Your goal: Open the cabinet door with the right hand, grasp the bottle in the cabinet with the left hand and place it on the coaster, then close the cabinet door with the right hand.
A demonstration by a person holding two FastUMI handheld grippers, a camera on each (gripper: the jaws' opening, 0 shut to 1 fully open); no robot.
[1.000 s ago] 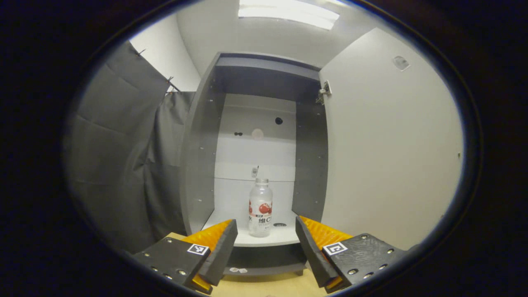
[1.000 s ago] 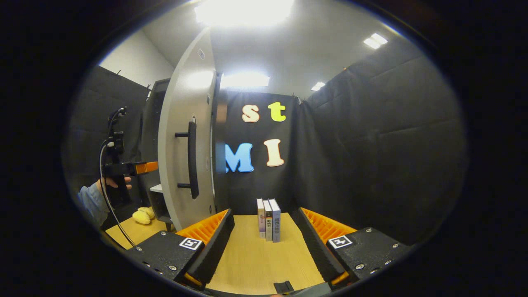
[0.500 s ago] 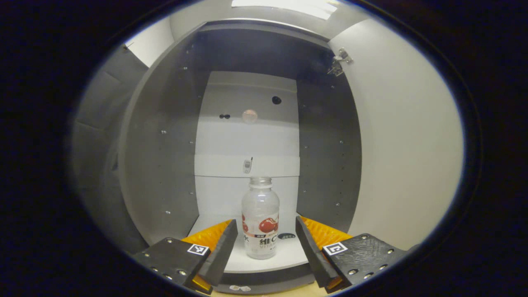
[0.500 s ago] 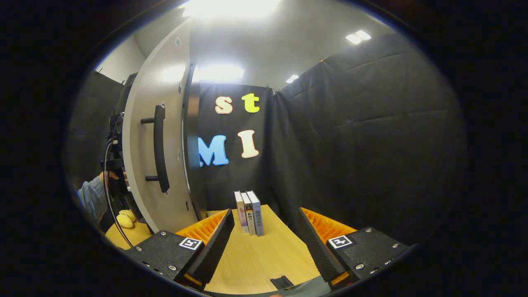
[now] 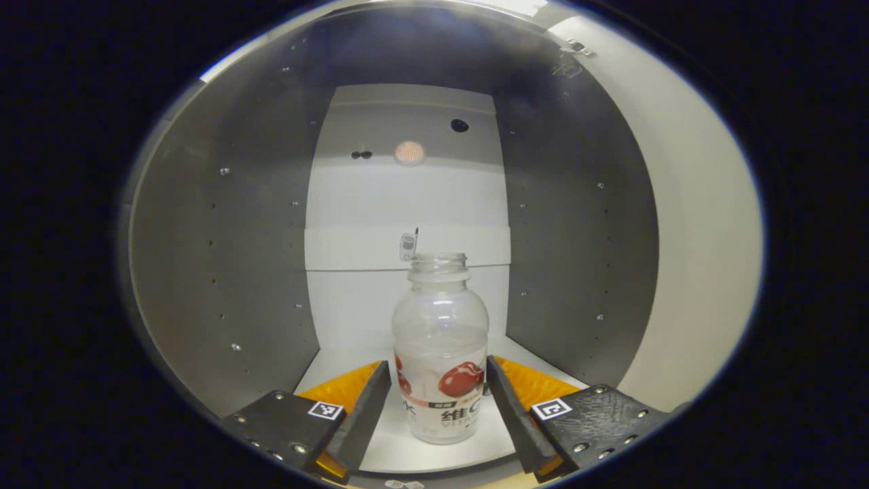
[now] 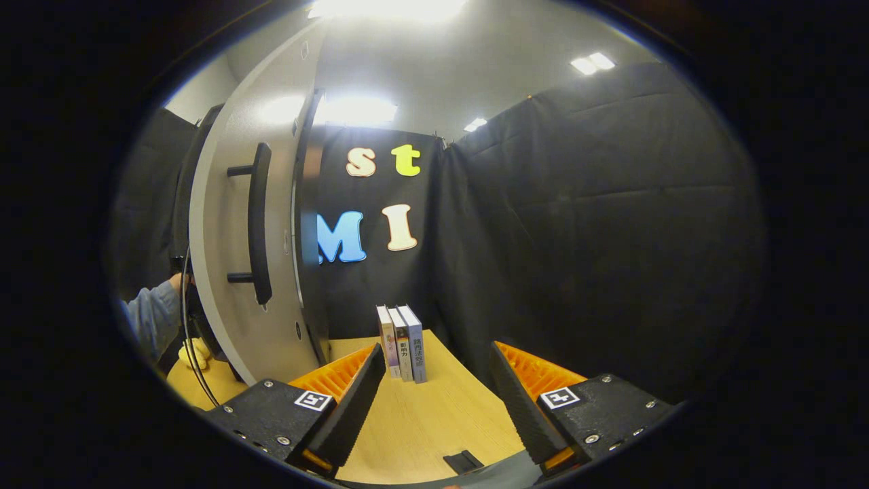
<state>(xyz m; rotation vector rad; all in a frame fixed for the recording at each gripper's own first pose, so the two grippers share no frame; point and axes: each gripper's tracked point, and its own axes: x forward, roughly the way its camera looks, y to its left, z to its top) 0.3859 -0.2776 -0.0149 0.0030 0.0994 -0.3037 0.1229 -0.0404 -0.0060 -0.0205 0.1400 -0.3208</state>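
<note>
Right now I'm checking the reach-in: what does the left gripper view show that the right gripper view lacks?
Left gripper view: the bottle upright on the cabinet shelf, between the open left claw fingers, not gripped. Right gripper view: the door handle, three books on the wooden table, a sleeve, the open right claw. Both: the open cabinet door.

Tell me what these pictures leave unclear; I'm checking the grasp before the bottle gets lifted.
- Left gripper view: whether the left gripper fingers touch the bottle; they flank it, but contact is too fine to judge.
- Left gripper view: the bottle's lower sides, hidden by the fingers.
- Right gripper view: the person's hand, hidden by the cabinet door; the sleeve shows.
- Right gripper view: the yellow object, partly hidden by the door.
</note>
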